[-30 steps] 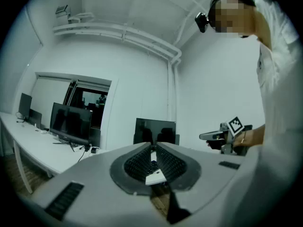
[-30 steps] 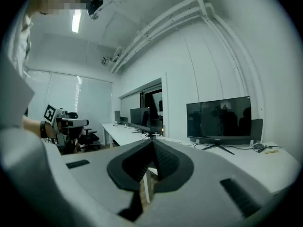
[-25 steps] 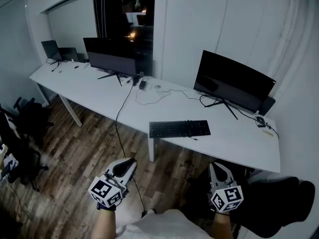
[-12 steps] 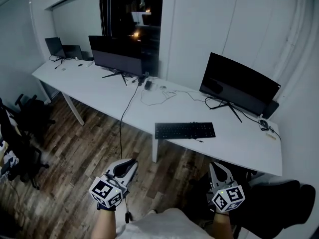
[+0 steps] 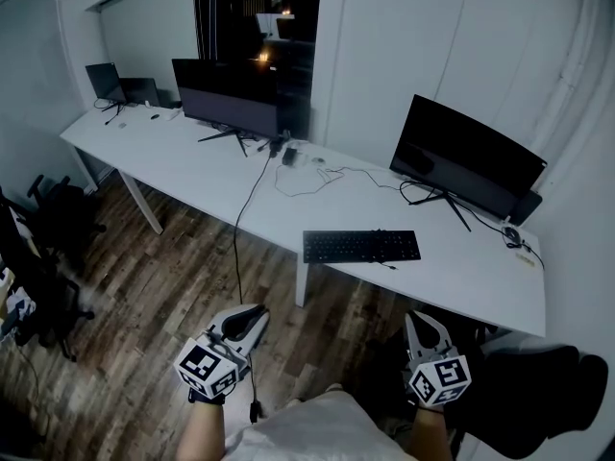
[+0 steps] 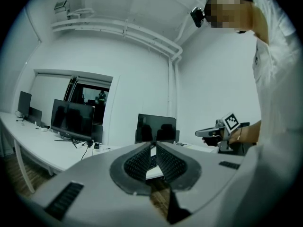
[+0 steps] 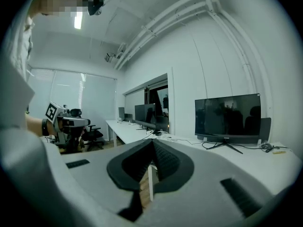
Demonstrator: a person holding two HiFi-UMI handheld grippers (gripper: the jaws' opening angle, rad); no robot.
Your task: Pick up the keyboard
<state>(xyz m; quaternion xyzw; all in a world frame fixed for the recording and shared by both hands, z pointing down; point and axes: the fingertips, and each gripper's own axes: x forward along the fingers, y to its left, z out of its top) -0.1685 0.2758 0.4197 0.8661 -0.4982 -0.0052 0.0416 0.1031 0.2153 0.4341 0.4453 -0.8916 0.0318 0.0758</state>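
Observation:
A black keyboard lies near the front edge of the long white desk, in front of the right-hand monitor. My left gripper is held low at the bottom left of the head view, well short of the desk, shut with nothing in it. At the bottom right my right gripper is likewise shut and empty, also short of the desk. In the left gripper view the closed jaws point level toward the monitor. The right gripper view shows closed jaws with the desk beyond.
A second large monitor and a small screen stand farther left on the desk. Loose cables trail across it and one hangs to the wood floor. Black office chairs stand at the left, and a dark chair is at my right.
The desk and keyboard have shifted slightly right and nearer in the head view as I stepped forward. Both grippers stay shut and hold the same places in that view.

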